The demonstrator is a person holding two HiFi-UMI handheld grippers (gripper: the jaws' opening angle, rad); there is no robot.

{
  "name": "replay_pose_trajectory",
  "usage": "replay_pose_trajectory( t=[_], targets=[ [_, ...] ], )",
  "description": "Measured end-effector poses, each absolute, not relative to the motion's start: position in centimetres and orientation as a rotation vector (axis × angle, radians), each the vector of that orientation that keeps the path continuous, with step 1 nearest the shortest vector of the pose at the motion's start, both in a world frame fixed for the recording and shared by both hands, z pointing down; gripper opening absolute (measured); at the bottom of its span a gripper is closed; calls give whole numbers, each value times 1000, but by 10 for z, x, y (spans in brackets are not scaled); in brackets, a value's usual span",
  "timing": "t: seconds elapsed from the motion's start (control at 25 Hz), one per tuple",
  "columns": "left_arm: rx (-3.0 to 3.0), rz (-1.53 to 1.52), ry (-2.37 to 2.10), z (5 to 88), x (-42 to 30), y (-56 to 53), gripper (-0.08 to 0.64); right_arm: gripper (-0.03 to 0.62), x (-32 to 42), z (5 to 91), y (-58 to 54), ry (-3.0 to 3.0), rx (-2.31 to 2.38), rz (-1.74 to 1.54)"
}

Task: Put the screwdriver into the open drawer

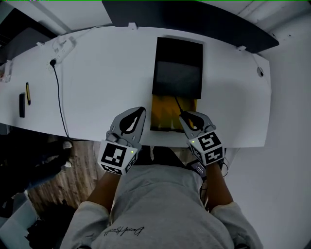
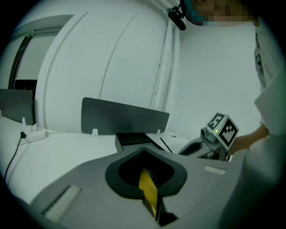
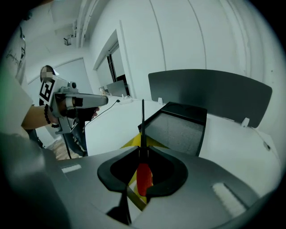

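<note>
A screwdriver with a red handle (image 3: 144, 179) is gripped in my right gripper (image 1: 187, 116). Its thin dark shaft (image 1: 178, 104) points forward over the open yellow drawer (image 1: 163, 114). The drawer stands pulled out of a black cabinet (image 1: 177, 68) at the table's near edge. In the right gripper view the shaft (image 3: 143, 125) rises past the jaw tips, with the drawer (image 3: 134, 142) just below. My left gripper (image 1: 138, 114) hovers to the left of the drawer, jaws together and nothing in them. The left gripper (image 2: 145, 150) shows the yellow drawer (image 2: 148, 190) through its jaw opening, and the right gripper (image 2: 210, 143) off to the right.
The white table (image 1: 107, 82) carries a power strip (image 1: 63, 46) with a black cable (image 1: 59, 97) at the left, plus a black bar (image 1: 22, 104) and a pen (image 1: 28, 92). A dark panel (image 1: 194, 14) stands behind the table. The person's body is close to the near edge.
</note>
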State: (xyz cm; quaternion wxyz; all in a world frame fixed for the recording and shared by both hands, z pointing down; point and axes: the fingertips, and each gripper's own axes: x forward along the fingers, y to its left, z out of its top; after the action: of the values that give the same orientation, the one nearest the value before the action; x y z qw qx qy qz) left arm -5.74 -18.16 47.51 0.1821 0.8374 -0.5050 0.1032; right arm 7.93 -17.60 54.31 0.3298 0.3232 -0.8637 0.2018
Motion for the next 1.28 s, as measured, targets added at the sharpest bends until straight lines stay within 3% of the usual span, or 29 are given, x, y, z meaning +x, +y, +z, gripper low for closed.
replay_pose_trajectory(
  t=[1.28],
  targets=[
    [2271, 315, -1401, 528, -80, -193, 2, 83, 68, 649, -178, -1894, 595, 452]
  ],
)
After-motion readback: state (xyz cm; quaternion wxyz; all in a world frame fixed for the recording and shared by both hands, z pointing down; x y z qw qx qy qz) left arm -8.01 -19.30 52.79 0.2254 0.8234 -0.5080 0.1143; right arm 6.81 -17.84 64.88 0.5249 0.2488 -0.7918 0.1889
